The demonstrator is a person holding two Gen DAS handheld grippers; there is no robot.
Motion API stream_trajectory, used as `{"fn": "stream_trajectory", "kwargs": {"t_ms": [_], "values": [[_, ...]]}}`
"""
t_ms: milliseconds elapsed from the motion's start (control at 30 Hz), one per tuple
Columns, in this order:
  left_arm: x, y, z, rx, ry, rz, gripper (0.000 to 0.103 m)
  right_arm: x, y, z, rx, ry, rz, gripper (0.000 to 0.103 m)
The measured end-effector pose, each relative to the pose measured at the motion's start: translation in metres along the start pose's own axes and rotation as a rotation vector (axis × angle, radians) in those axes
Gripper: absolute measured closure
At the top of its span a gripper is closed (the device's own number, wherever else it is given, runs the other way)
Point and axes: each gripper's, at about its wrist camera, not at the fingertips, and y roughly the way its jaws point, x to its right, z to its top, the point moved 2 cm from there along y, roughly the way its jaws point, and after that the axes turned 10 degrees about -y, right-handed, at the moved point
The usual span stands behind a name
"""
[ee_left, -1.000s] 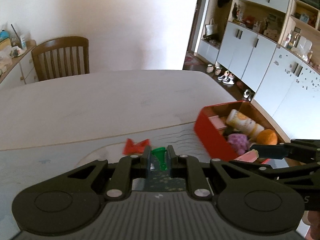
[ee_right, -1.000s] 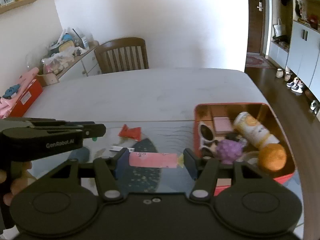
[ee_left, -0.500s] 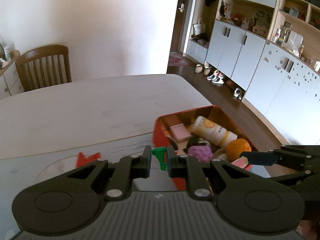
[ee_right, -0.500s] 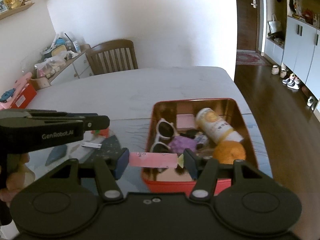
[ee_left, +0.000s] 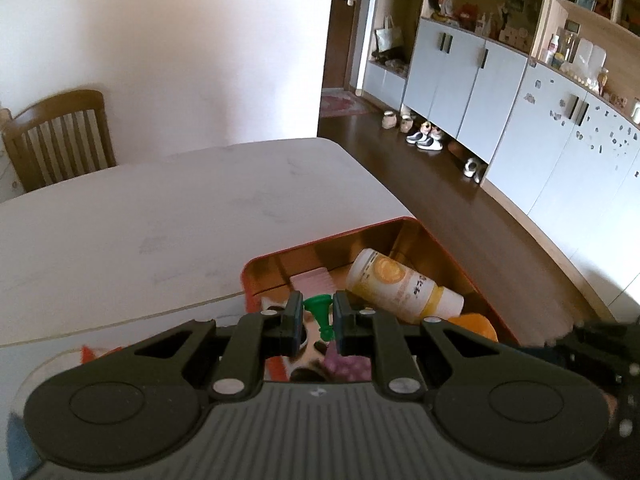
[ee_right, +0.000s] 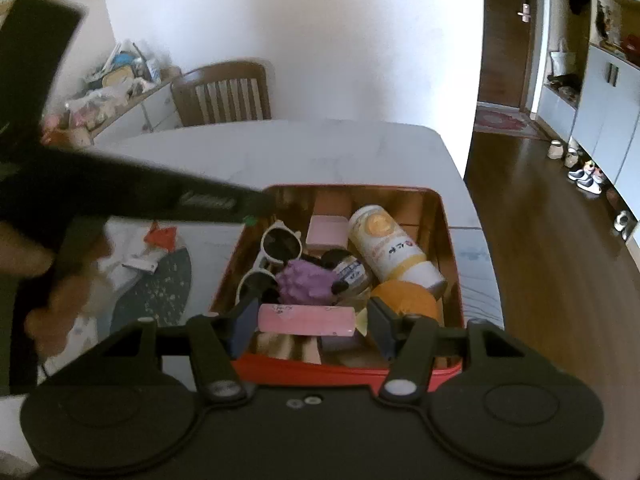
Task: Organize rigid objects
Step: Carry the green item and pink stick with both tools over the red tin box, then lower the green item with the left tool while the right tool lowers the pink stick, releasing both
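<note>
My left gripper is shut on a small green plastic piece and holds it over the left edge of the red tin box. In the right wrist view the left gripper reaches over the box's far left corner. My right gripper is shut on a long pink bar, held above the near end of the red box. The box holds a yellow bottle, white sunglasses, a purple lump, an orange and a pink block.
The box stands on a white table near its right edge. A red scrap and a white tag lie on a dark patterned mat left of the box. A wooden chair stands at the far side.
Both grippers have moved right with their loads. The left gripper went from above the mat to over the box's left edge; the right gripper now sits over the box's near end.
</note>
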Motion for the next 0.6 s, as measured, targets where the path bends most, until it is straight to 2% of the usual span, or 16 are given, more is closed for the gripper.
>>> {"fn": "stream_trajectory", "kwargs": {"t_ms": [300, 600], "values": [[-0.001, 0.05, 0.007, -0.045, -0.001, 0.0, 0.088, -0.003, 0.02, 0.002, -0.029, -0.077, 0.043, 0.044], [0.001, 0.079, 0.007, -0.092, 0.013, -0.005, 0.088, -0.003, 0.036, 0.0, -0.064, -0.086, 0.052, 0.044]]}}
